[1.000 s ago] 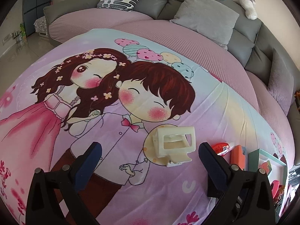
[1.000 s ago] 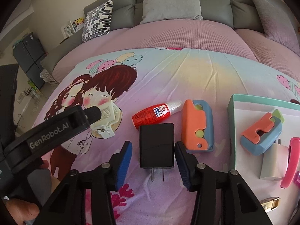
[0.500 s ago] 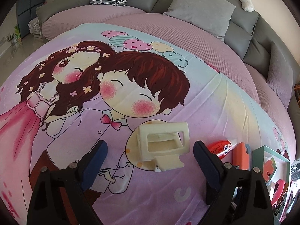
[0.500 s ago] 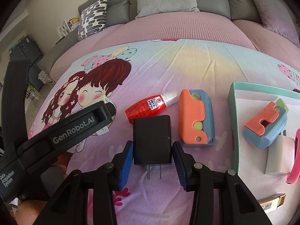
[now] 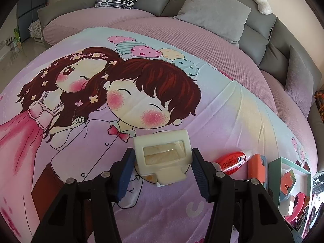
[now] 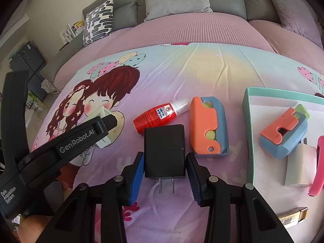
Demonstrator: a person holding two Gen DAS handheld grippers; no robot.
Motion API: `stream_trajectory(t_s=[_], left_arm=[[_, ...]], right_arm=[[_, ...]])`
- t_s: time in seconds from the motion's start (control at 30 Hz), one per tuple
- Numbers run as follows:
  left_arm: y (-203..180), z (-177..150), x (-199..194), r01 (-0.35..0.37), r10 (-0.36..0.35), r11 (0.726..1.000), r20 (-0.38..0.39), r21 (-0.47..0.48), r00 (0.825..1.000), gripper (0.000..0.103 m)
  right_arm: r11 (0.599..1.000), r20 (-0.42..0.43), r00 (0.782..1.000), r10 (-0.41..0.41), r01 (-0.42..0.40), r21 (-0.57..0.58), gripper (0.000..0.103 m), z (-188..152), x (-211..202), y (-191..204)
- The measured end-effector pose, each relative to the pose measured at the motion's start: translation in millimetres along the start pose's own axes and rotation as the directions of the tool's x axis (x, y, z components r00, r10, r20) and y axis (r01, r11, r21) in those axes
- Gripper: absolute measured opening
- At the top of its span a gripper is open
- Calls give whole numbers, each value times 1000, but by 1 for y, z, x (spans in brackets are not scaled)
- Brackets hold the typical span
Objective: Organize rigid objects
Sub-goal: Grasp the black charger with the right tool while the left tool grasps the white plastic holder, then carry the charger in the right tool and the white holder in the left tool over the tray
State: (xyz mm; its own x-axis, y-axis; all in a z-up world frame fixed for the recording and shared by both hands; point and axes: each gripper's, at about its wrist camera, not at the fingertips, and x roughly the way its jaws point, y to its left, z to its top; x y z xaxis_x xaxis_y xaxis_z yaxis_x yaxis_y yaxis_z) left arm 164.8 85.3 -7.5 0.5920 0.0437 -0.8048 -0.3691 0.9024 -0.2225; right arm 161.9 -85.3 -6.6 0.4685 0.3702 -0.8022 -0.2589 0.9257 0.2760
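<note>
1. Your left claw point(image 5: 162, 166) stands with one blue pad on each side of the cream plastic holder point(image 5: 163, 156). The pads point(image 5: 126, 174) seem to touch its two sides, so I judge the claw is clamped on it, or very nearly. The holder lies flat on the cartoon blanket point(image 5: 85, 121), with its open window toward you, and this gives the pads two straight walls to press.

2. To the right of this claw lie the red glue bottle point(image 5: 230, 160) and the orange and blue toy point(image 5: 256, 166), both on the blanket, and further right the corner of the green tray point(image 5: 283, 160).

3. Your right claw point(image 6: 165, 172) has its pads on both sides of the black charger point(image 6: 164, 151), at the end near the prongs. The left pad looks in contact; at the right pad I see a thin gap, so I cannot tell if the grip is complete.

4. The prongs point toward you, between the pads, so the smooth body is what you hold, not the metal.

5. Just beyond the charger lies the glue bottle, and beside it on the right the orange and blue toy.

6. Well to the right of the claw is the green tray, which already contains a second toy point(image 6: 283, 137), a white block point(image 6: 299, 168) and a pink thing point(image 6: 318, 166). I judge the charger and the holder belong there too.
</note>
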Motion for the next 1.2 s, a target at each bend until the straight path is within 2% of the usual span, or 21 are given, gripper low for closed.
stream_trajectory(t_s=[0.47,0.63,1.0,1.2], left_arm=[[-14,9,-50,17,-23,999,110,49,994,58],[-25,10,-62,30,-38,997,120,70,992,58],[-79,-2,-87,76,-104,978,140,196,985,58],[-107,-11,-92,84,-123,961,133,265,984,58]], right_arm=[[1000,107,994,15,-17,16,44,9,-41,-7],[1000,154,988,5,-9,29,44,11,-63,-15],[994,236,971,-40,14,110,44,9,-113,-58],[985,246,967,-66,23,172,44,4,-128,-88]])
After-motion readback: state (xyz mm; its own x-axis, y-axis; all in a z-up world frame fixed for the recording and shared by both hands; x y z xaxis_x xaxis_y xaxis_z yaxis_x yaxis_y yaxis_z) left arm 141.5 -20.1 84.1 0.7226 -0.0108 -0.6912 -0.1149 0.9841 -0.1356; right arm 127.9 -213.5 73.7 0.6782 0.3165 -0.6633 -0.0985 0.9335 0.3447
